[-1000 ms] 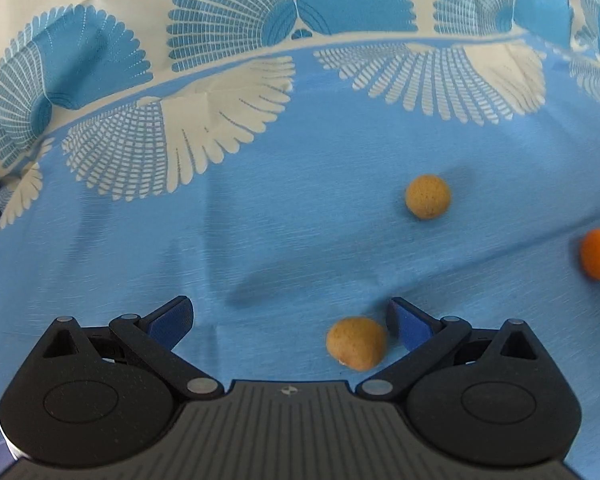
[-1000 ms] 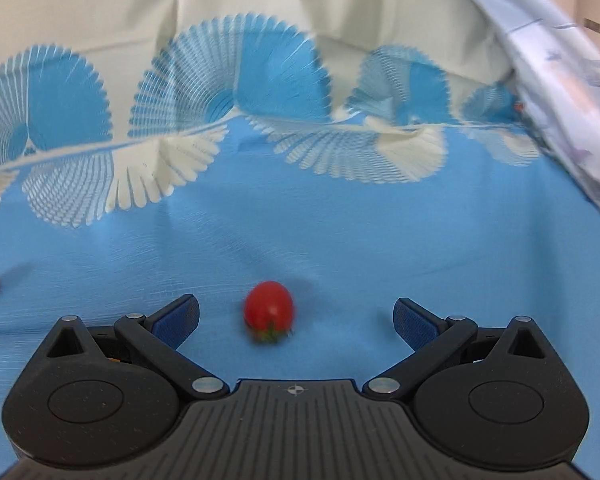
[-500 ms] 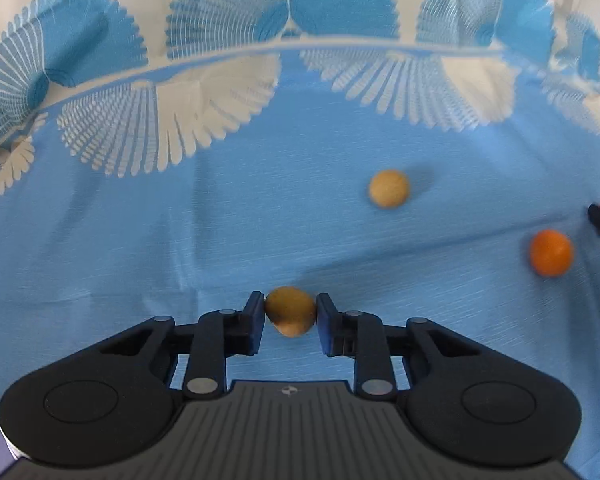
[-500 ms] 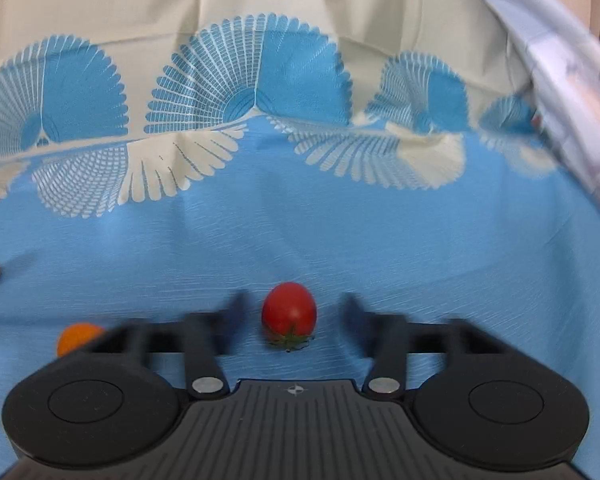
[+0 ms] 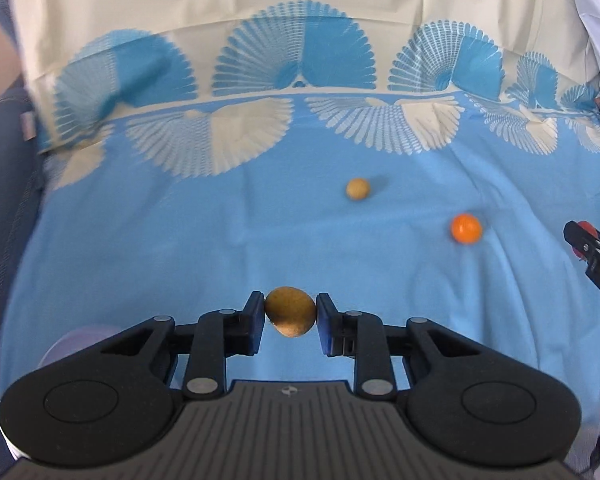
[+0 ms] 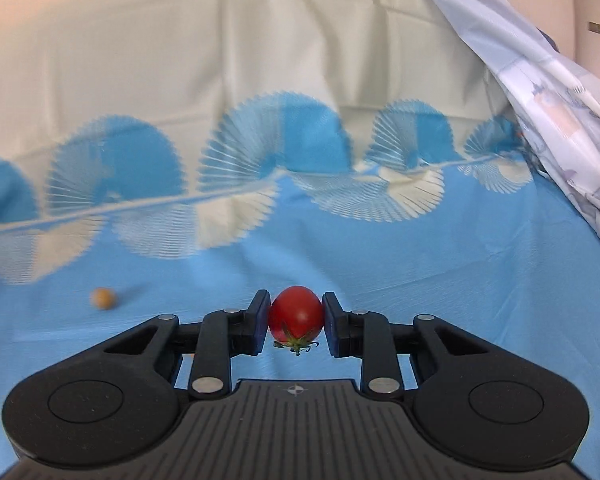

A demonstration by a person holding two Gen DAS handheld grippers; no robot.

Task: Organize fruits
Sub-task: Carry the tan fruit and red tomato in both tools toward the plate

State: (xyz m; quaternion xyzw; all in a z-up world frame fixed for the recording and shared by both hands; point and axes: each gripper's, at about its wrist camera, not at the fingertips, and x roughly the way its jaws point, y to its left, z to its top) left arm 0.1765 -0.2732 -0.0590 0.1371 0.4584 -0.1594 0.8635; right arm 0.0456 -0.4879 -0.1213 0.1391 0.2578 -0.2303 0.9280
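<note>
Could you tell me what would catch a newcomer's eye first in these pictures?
Probably the glossy red cherry tomato clamped between the right gripper's fingers, and the tan speckled round fruit pinched likewise in the left gripper. Beyond them, a bright orange round fruit and a second small tan fruit lie apart on the blue fan-patterned cloth.

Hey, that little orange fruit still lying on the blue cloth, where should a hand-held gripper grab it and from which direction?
Grip the orange fruit across its widest middle, coming straight down from above. It looks round with no stem or flat side showing, so any pair of opposite sides should serve. It lies alone on the blue cloth, well apart from the tan fruit, so the fingers have room on both sides.
</note>
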